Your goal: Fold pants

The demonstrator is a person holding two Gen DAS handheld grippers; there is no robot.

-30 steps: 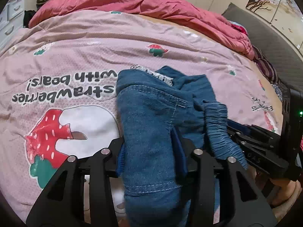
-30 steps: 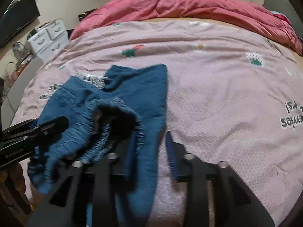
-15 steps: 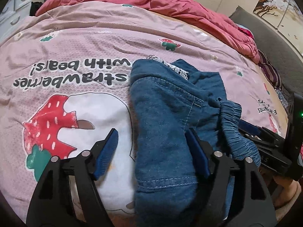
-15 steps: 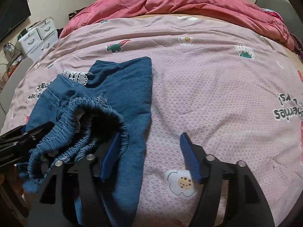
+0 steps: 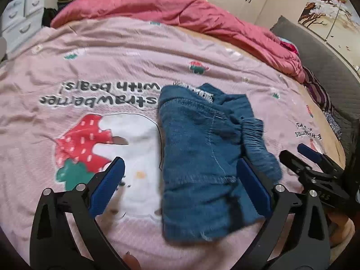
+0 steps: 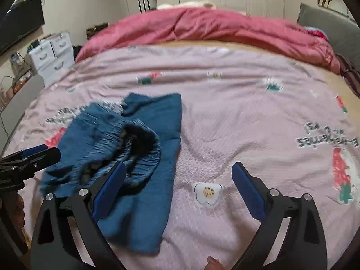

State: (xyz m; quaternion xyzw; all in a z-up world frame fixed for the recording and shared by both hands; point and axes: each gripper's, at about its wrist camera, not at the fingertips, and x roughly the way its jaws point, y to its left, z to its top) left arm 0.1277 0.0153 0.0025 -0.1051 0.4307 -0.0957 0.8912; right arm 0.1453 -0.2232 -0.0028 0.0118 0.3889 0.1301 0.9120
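Blue denim pants [image 5: 202, 153] lie in a folded bundle on the pink bedspread, the elastic waistband [image 5: 258, 148] bunched on their right side and white lace trim [image 5: 198, 91] at the far end. My left gripper [image 5: 180, 160] hovers just above them with its jaws opening wide. The pants lie below and between the fingers, untouched by the pads. My right gripper [image 6: 178, 164] is also opening. Its left finger [image 6: 110, 186] hangs over the pants [image 6: 144, 139], and mostly bedspread lies between the fingers. Each gripper shows at the edge of the other's view: the right gripper [image 5: 310, 155] and the left gripper [image 6: 33, 155].
The pink bedspread [image 5: 90, 72] with strawberry prints covers the bed. A red duvet [image 5: 180, 11] is heaped along the far side. A grey headboard [image 5: 326, 72] is on the right, white drawers [image 6: 51, 54] on the left, wardrobes behind. A fingertip [image 6: 212, 259] shows at the bottom.
Both grippers have let go of the pants, opened wide and drawn back and up. The pants have dropped and settled flat on the bedspread.
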